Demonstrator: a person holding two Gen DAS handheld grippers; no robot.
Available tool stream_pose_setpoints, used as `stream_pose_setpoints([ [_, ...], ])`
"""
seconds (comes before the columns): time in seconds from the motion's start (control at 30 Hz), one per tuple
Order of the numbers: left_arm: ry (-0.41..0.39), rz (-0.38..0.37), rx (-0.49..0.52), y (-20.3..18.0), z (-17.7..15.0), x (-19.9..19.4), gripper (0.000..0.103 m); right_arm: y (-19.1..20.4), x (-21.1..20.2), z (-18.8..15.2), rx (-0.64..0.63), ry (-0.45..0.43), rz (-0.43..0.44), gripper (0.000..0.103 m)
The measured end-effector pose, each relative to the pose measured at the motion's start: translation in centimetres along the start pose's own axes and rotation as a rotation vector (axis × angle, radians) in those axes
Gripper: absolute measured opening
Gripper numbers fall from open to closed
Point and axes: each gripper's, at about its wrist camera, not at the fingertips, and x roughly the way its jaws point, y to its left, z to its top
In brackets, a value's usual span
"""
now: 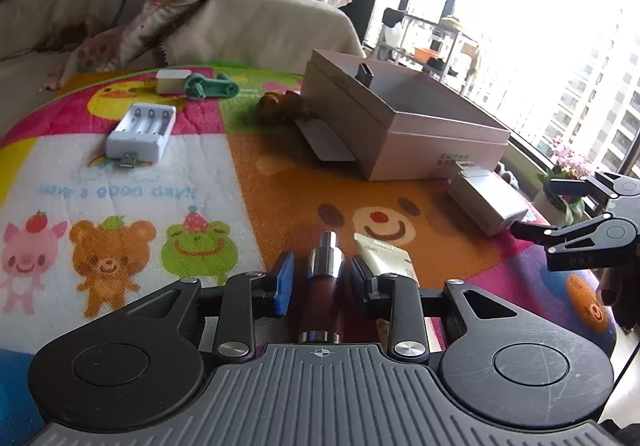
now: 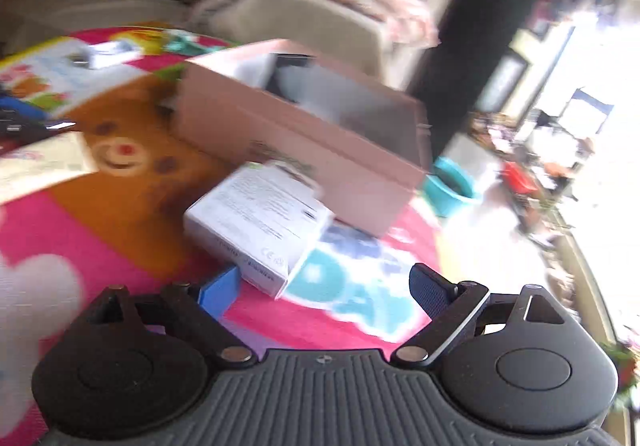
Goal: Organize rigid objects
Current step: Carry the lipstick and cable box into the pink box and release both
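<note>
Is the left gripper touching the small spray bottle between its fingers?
Apart. In the left wrist view, gaps show between the left gripper pads and the spray bottle.

Beige sofa (image 1: pixel 48 17), bright window (image 1: pixel 540 25)

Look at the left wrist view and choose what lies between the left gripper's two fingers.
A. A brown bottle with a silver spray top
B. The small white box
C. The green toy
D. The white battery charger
A: the brown bottle with a silver spray top lies between the blue pads of the left gripper, while the white battery charger lies far off on the mat.
</note>
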Motion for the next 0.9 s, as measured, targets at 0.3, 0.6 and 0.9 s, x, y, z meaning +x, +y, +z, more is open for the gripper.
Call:
stream_pose_setpoints([
  [0.3, 0.033, 0.034, 0.137, -1.7, -0.4, -0.4, 0.033, 0.3, 1.7, 1.1, 0.293, 0.032, 0.198, 0.091],
  [0.6, 0.034, 0.068, 0.189, -2.2, -0.2, 0.1, 0.027, 2.0, 3.4, 3.1, 0.239, 0.052, 0.189, 0.075],
  [0.9, 0.064, -0.036, 0.228, -3.1, -1.1, -1.8, 0.024, 1.5, -2.3, 0.9, 0.133, 0.019, 0.225, 0.069],
])
